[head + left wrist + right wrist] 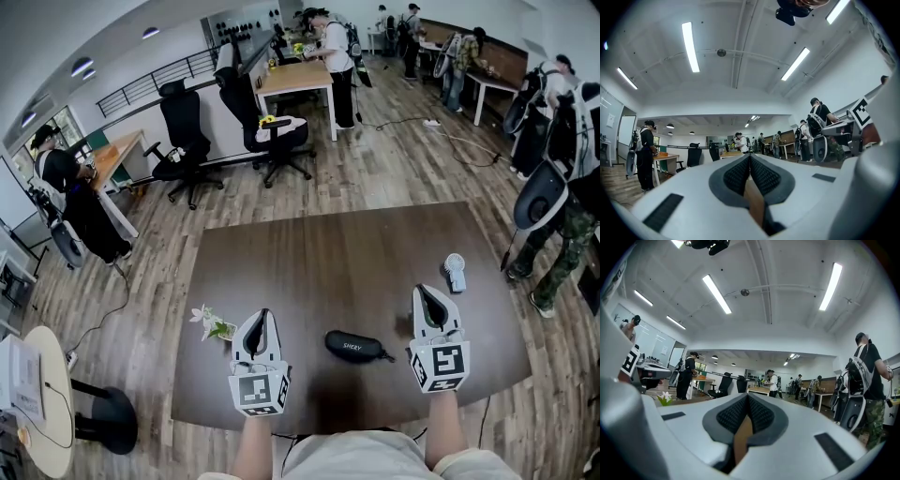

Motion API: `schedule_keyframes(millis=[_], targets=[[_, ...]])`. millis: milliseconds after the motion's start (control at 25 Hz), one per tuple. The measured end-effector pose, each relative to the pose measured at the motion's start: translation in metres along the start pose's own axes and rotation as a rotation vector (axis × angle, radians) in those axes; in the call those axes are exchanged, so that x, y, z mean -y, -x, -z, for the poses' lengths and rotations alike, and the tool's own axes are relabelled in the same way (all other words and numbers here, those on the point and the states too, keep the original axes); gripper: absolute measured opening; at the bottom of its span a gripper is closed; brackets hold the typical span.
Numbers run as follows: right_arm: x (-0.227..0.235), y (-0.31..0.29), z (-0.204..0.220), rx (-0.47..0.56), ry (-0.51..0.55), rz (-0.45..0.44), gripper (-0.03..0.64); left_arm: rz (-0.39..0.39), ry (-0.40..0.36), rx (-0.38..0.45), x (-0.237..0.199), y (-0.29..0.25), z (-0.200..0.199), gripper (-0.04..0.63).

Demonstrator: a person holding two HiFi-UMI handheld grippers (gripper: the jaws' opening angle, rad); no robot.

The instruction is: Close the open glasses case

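Note:
A black glasses case [354,346] lies on the dark brown table [328,253] near its front edge, between my two grippers; from above its lid looks down on the base. To the case's left, my left gripper [262,315] rests with its jaws pressed together and nothing in them; in the left gripper view [750,157] the pads meet. On the case's right, my right gripper [427,292] is likewise shut and empty, as the right gripper view [747,397] confirms. Neither gripper touches the case, and neither gripper view shows it.
A small white fan [455,272] stands on the table beyond the right gripper. A white flower sprig [212,323] lies left of the left gripper. Past the table are office chairs [183,141], desks and several people on a wooden floor.

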State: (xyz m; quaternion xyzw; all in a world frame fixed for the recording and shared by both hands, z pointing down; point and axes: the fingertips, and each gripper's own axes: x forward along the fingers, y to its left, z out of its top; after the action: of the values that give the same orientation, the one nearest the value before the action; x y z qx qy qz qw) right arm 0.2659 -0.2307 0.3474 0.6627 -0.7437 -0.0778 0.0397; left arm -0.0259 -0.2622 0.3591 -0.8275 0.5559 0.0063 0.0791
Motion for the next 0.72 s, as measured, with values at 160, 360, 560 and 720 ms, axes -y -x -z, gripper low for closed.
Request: schedule_keyframes(millis=[160,360,560,720], targets=[[-0.0016,-0.0013,0.0003,-0.004,0.004,-0.004,0.001,-0.003,0.002,0.0,-0.0018,-0.0002,0.0004,0.003],[-0.0011,-0.0002,-0.0005,-0.005,0.007,-0.006,0.001,-0.005,0.004,0.0,-0.0012,0.0012,-0.0009,0.003],[-0.0022,-0.0003,-0.0009,-0.005,0.007,-0.004,0.001,-0.006,0.003,0.001,-0.0028,0.0018,-0.0013,0.003],[-0.0014,0.0002,0.0006,-0.008,0.009,0.001,0.002,-0.005,0.003,0.001,-0.0028,0.0023,-0.0012,0.003]])
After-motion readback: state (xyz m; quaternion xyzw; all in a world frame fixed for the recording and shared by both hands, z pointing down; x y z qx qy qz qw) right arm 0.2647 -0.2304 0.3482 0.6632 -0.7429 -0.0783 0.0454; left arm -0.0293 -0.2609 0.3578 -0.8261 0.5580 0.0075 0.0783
